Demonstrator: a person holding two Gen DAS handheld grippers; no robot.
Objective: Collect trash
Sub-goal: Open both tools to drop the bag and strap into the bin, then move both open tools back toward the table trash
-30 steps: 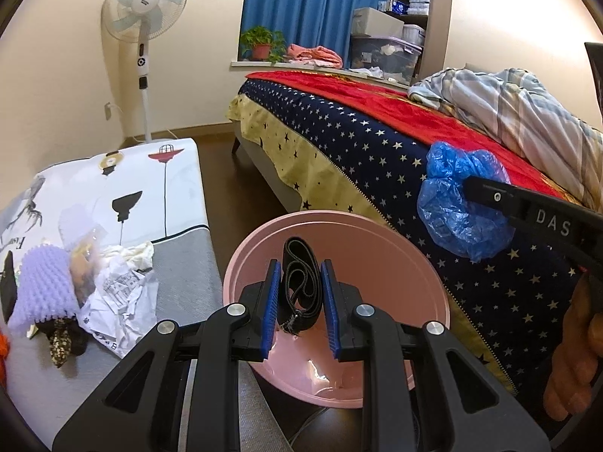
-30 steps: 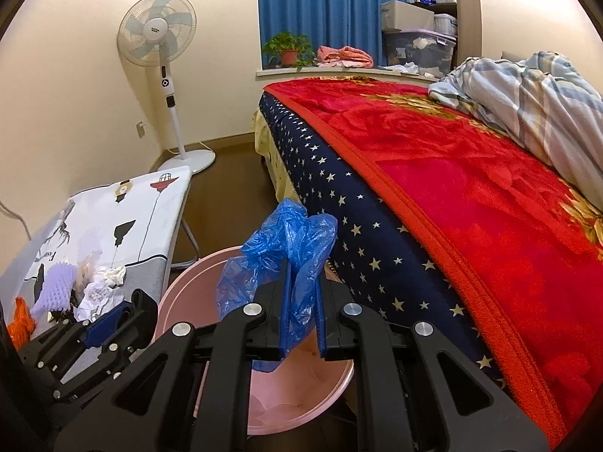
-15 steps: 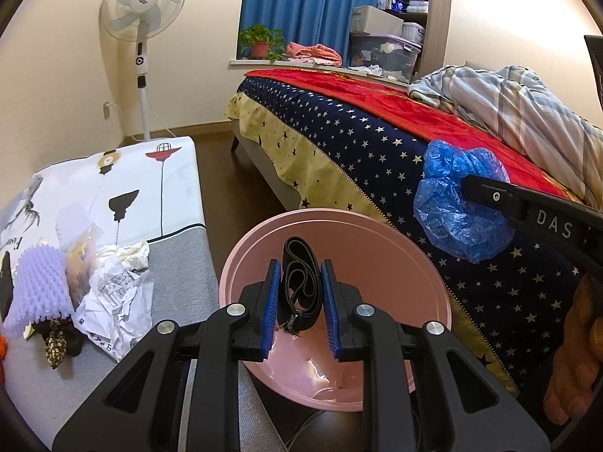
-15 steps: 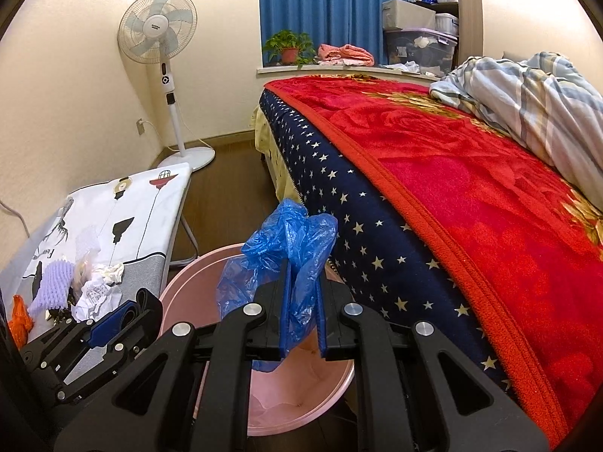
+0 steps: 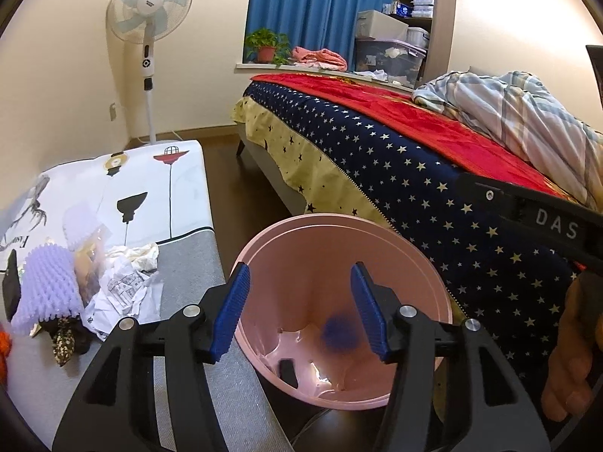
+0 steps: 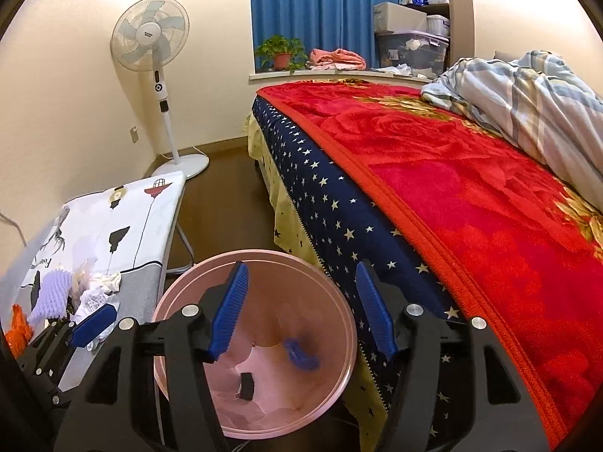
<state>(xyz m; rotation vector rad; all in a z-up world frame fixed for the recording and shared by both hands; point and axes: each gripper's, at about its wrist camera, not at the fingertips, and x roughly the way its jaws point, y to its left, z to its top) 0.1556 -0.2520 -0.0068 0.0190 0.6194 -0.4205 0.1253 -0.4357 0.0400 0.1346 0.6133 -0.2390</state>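
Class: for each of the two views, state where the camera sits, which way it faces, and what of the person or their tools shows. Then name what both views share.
Left wrist: sits on the left gripper, facing forward and down into the pink bin; its jaws, just opened, are empty; the right gripper and a hand show at right.
Right wrist: sits on the right gripper, facing down over the bin beside the bed; jaws just opened, empty; the left gripper shows lower left.
Shared: bin, bed, fan, trash-strewn board.

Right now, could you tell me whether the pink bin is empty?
Not empty. Inside the bin, a blue bag and a black band lie on its pink liner, seen in both wrist views.
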